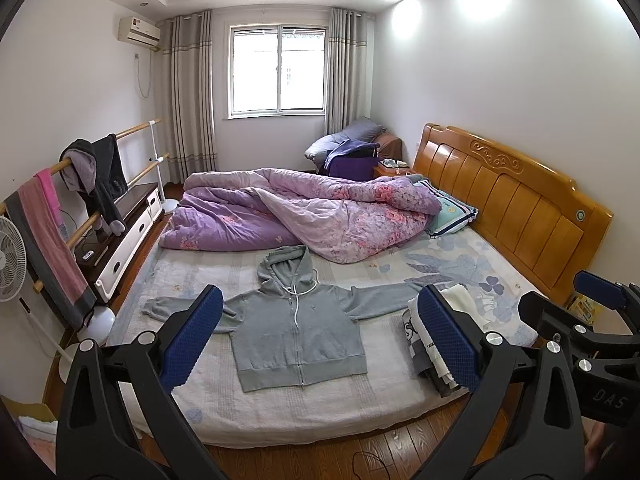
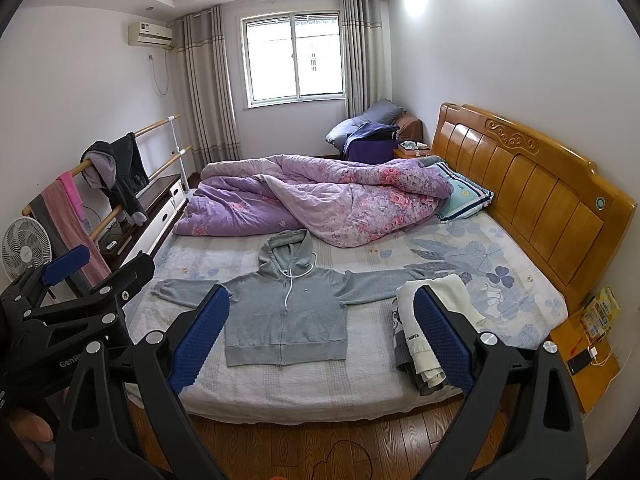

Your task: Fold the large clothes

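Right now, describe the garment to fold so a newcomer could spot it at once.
Start at the bed with the wooden headboard. On the near half of its mattress, in front of the rumpled purple quilt, lies a grey zip-up hoodie, front up with both sleeves spread wide. Unlike the folded clothes pile beside its sleeve, it lies flat, unfolded, with a hood and white drawstrings.

Taking the grey hoodie (image 1: 296, 332) as the landmark: the mattress (image 1: 320, 396) strip on its near side is bare up to the bed edge, giving open access from the wooden floor (image 1: 340, 456). To its right, a stack of folded clothes (image 1: 436, 344) lies at the sleeve end and blocks that side. Beyond its hood, a bunched purple quilt (image 1: 304, 212) blocks the far half; bare mattress lies past its left sleeve.
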Demonstrator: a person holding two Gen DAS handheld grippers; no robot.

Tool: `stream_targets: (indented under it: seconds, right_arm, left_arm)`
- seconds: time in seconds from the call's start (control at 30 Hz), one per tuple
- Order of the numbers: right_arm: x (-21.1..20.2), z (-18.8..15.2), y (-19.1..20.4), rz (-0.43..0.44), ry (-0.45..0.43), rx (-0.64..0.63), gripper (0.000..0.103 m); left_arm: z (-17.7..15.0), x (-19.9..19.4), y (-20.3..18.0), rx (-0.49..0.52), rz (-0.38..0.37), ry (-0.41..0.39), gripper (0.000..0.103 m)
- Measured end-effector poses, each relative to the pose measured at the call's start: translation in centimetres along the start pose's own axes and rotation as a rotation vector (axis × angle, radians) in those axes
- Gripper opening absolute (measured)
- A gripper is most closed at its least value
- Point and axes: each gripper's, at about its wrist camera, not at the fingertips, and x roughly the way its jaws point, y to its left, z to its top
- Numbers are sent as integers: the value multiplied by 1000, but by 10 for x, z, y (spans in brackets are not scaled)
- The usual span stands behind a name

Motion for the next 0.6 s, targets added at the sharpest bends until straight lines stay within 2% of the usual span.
stream_targets:
  seconds: [0.6]
  right_arm:
    - [7, 5, -6, 5, 2, 2, 90]
  left_arm:
    - [1, 3, 5, 5, -1, 2, 98]
